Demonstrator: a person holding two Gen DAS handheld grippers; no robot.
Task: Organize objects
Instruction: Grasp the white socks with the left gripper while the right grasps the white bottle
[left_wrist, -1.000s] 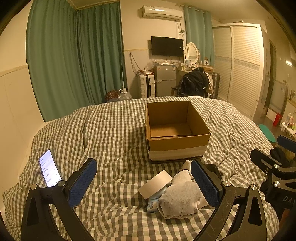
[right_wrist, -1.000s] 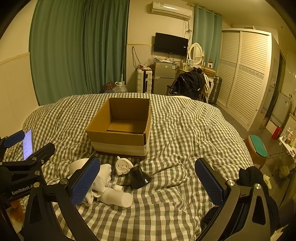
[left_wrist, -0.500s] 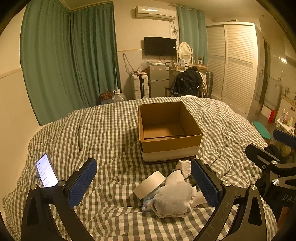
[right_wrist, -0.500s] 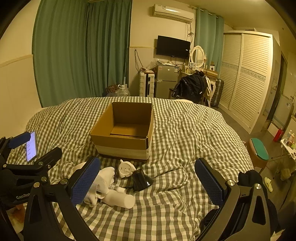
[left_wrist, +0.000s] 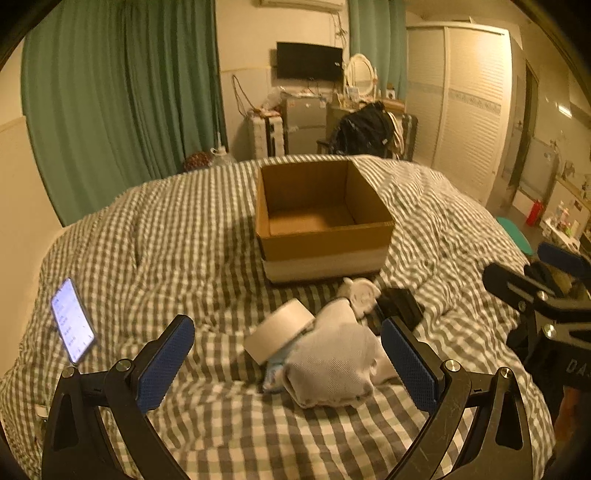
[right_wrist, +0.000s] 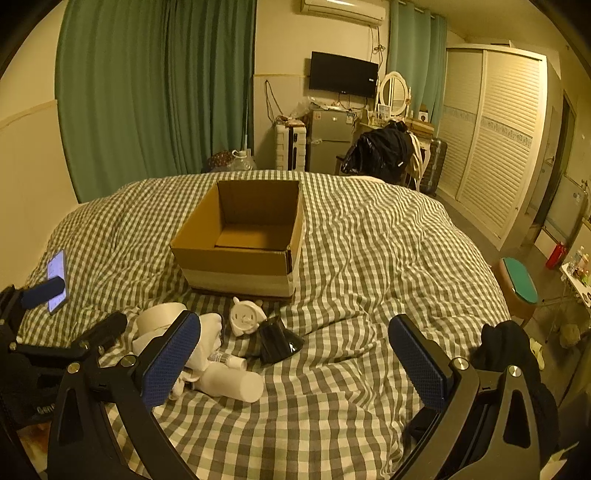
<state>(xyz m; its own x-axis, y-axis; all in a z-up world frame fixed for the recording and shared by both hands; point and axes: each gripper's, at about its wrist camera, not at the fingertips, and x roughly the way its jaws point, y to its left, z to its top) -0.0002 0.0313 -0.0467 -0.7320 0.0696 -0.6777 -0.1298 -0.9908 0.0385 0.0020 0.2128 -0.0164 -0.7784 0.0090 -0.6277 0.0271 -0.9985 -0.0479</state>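
Note:
An open, empty cardboard box (left_wrist: 321, 218) (right_wrist: 243, 236) sits mid-bed. In front of it lies a small pile: a roll of tape (left_wrist: 277, 330) (right_wrist: 159, 314), a white cloth (left_wrist: 332, 362) (right_wrist: 207, 332), a white figurine (left_wrist: 360, 291) (right_wrist: 246, 317), a black object (left_wrist: 400, 302) (right_wrist: 277, 341) and a white bottle (right_wrist: 232, 382). My left gripper (left_wrist: 288, 354) is open, just before the cloth and tape. My right gripper (right_wrist: 295, 354) is open and empty, right of the pile.
A lit phone (left_wrist: 72, 325) (right_wrist: 57, 269) lies on the checked duvet (right_wrist: 369, 258) at the left. A green stool (right_wrist: 517, 284) stands beside the bed at the right. Curtains, a fridge and a wardrobe stand at the far end of the room.
Both views have tilted down and drawn slightly closer to the pile and box. Both grippers stay open; no object has moved.

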